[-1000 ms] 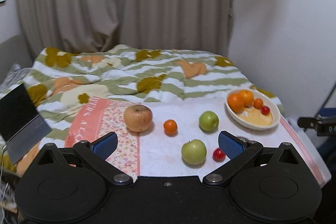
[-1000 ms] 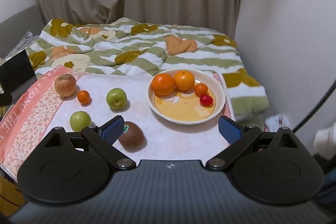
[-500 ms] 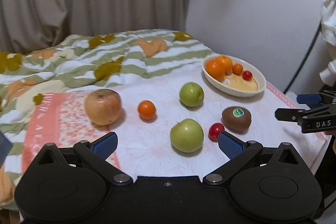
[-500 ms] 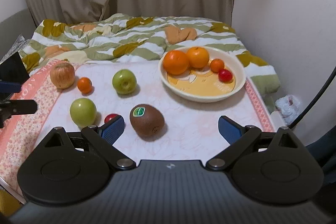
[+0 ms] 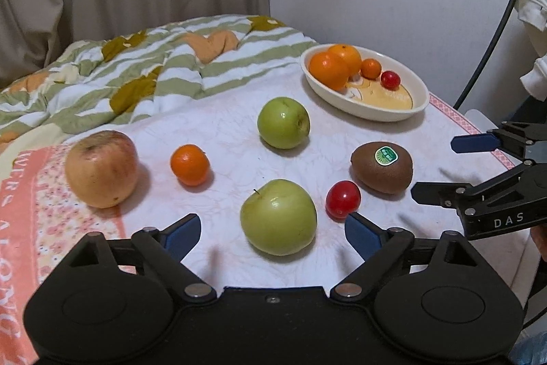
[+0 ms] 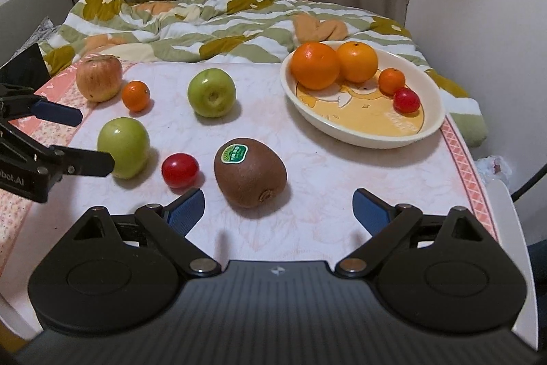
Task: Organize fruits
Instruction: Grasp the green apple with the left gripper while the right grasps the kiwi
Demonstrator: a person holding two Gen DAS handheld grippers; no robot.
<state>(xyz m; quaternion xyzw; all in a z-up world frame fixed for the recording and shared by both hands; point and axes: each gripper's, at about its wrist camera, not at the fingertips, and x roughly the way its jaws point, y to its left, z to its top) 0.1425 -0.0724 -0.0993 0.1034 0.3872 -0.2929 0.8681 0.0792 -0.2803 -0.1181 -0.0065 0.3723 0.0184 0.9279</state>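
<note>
On the white cloth lie a reddish apple point(image 5: 101, 168), a small orange point(image 5: 189, 165), two green apples point(image 5: 283, 122) point(image 5: 278, 216), a red cherry tomato point(image 5: 343, 199) and a brown kiwi point(image 5: 382, 166) with a green sticker. A cream bowl point(image 5: 410, 106) at the back right holds two oranges point(image 5: 329, 70), a small orange and a tomato. My left gripper point(image 5: 271, 233) is open, its fingers on either side of the near green apple. My right gripper point(image 6: 277, 209) is open, just short of the kiwi point(image 6: 250, 172). Each gripper shows in the other's view point(image 5: 444, 166) point(image 6: 85, 139).
A green-striped quilt point(image 6: 205, 26) lies bunched behind the cloth. Curtains and a white wall stand at the back. A pink floral cloth band point(image 5: 20, 228) runs along the left. The table's right edge point(image 6: 478, 180) drops off beside the bowl.
Both grippers have moved in closer to the fruit. The left view has swung right and down toward the near green apple; the right has come nearer the kiwi. Both stay open.
</note>
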